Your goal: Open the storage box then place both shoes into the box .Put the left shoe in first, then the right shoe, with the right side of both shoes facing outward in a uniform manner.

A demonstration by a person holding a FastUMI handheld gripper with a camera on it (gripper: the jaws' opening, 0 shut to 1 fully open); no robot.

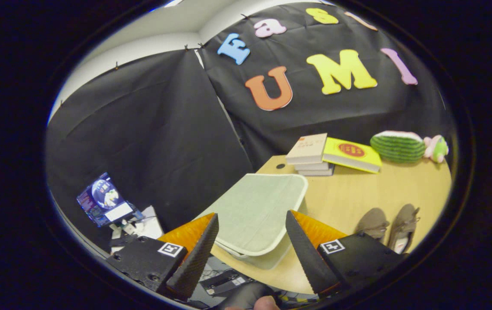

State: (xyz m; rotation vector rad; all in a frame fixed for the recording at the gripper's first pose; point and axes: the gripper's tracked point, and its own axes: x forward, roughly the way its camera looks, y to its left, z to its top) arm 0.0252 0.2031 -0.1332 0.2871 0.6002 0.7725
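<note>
The gripper point(252, 234) was spread, empty, over the closed storage box point(256, 211); both brown shoes point(390, 226) waited on the table point(357, 189).

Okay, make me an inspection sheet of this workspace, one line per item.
Surface: wooden table, bare in the middle.
Job's things: storage box with lid closed, between the fingers; two brown shoes side by side beyond the right finger.
Clutter: stacked books, yellow book, watermelon plush, pink-green toy.
Tool: open, holding nothing.
Cables: some on the floor below the table.
Surroundings: lit screen off the table.
</note>
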